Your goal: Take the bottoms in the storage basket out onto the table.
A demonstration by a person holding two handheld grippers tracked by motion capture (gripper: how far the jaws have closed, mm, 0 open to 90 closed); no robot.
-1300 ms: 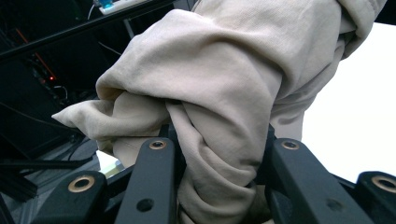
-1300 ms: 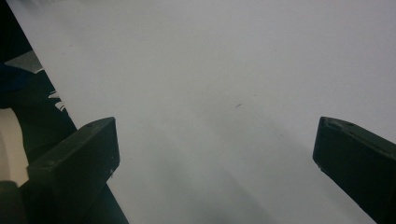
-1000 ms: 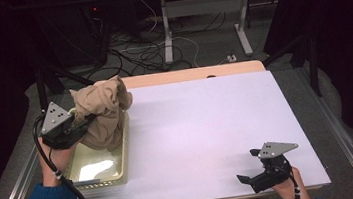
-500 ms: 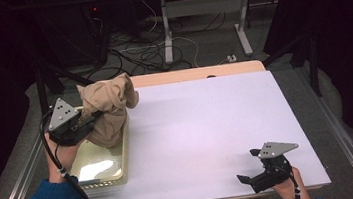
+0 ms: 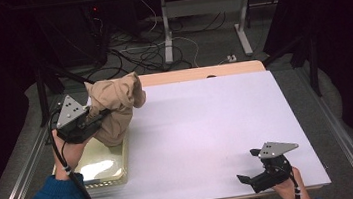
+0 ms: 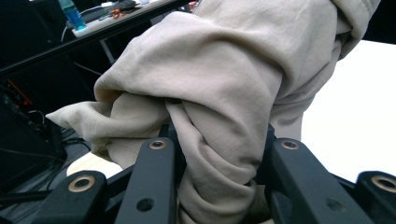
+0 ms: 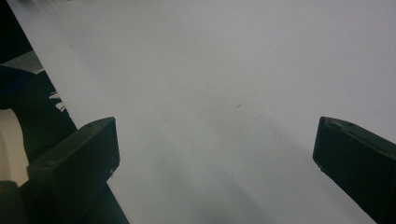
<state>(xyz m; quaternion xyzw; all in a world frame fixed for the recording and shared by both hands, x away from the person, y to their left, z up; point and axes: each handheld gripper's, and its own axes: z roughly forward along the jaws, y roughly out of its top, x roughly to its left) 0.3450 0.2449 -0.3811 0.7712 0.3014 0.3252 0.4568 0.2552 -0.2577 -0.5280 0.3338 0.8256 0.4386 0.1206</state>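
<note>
Left gripper [image 5: 97, 119] clamped on a bunched beige cloth [image 5: 115, 106], lifted above the far end of the pale tray [image 5: 102, 167] at the left edge of the white table [image 5: 207, 126]. Hanging folds of the cloth close over the tray's far rim, whether touching it cannot be told. Right of the tray, a wide bare stretch of table, free up to the far wooden edge [image 5: 201, 72] and the right side. Right gripper [image 5: 254, 178] far from the tray, at the near right corner, jaws spread wide with nothing between them. In the left gripper view: cloth [image 6: 219, 102] squeezed between both black jaws, folds spilling over them. In the right gripper view: the two jaws wide apart over plain table [image 7: 210, 93], near edge at the left.
</note>
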